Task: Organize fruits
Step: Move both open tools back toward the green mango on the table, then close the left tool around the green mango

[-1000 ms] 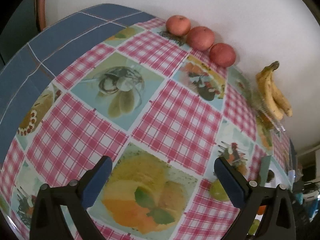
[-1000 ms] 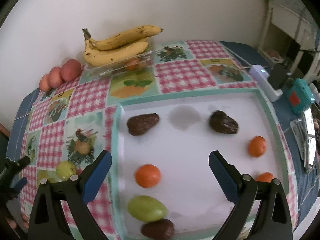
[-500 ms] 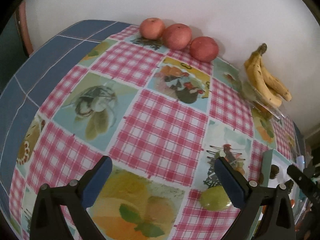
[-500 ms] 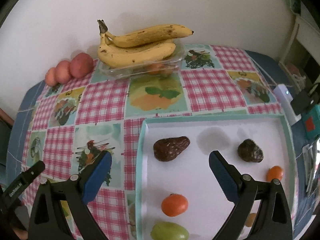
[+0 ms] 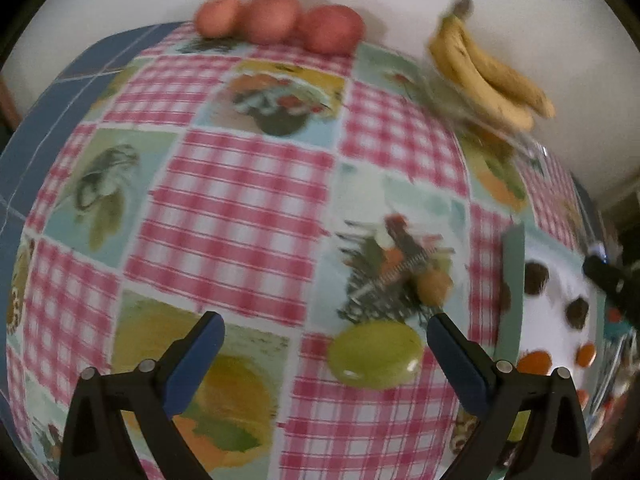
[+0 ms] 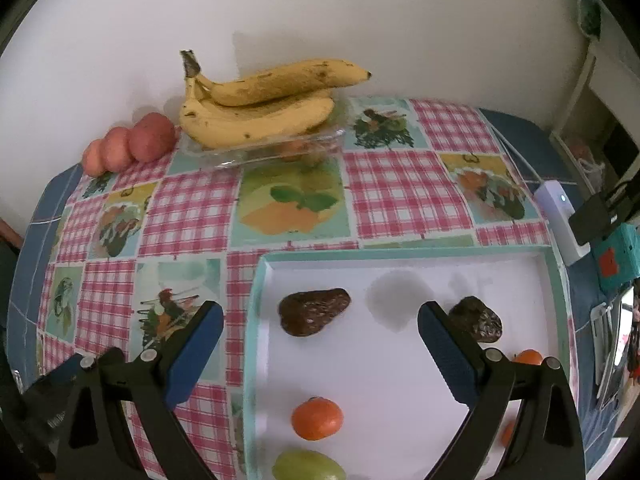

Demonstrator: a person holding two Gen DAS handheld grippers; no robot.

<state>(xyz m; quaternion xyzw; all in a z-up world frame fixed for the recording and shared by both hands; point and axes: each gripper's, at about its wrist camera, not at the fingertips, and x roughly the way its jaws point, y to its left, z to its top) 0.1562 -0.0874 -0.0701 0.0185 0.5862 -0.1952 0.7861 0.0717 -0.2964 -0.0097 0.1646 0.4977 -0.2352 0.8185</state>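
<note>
The green fruit (image 5: 375, 355) lies on the checked tablecloth (image 5: 240, 216), just left of the tray (image 5: 513, 280), between the spread, empty fingers of the left gripper (image 5: 325, 344). It looks smooth, firm, light, likely slippery; its long axis runs left-right, so pinch across the narrow middle. The right gripper (image 6: 320, 336) hovers open over the tray.

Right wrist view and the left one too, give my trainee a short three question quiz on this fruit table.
1. True or false: the bananas lie on a clear container.
2. What lies nearest ahead of the left gripper: A) green fruit, B) an apple, C) a banana?
3. How many red apples line the wall?

Key: 1 true. 2 A; it lies on the tablecloth, outside the tray, jaws open. 3 three.
</note>
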